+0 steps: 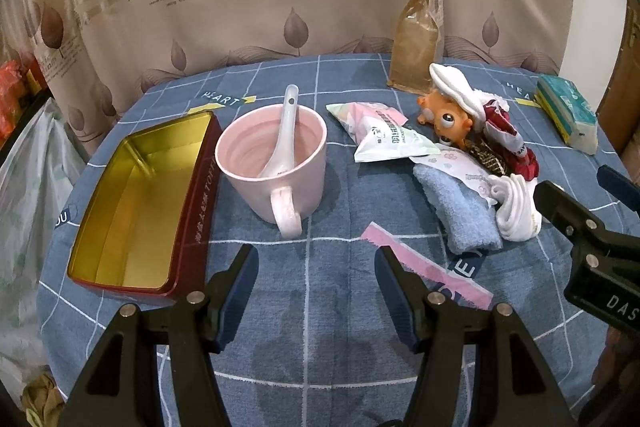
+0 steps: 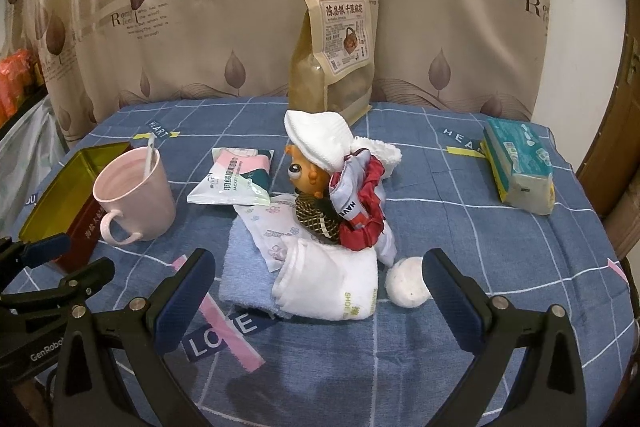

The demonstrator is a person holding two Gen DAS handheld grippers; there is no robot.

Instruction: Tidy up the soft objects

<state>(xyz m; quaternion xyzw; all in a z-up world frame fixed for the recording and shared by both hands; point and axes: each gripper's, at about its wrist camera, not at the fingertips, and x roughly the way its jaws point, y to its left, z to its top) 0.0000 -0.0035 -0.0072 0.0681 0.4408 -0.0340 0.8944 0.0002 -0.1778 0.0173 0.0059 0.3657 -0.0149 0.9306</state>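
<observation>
Two claws wait over a heap of soft things

Both claws, left [image 1: 316,291] and right [image 2: 316,291], hang spread and empty. Towel [image 2: 244,275], socks [image 2: 332,287] and cloths lie heaped mid-table; the open tin [image 1: 132,211] at left likely awaits them.

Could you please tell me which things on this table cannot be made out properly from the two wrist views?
- Blue towel: right wrist view, its far part is covered by the white folded cloth and a floral packet.
- Orange toy: both views, a white cloth hides its head top; red fabric hides its body.
- Spoon: left wrist view, the pink mug hides its bowl.
- Gold tin: right wrist view, partly behind the mug.
</observation>
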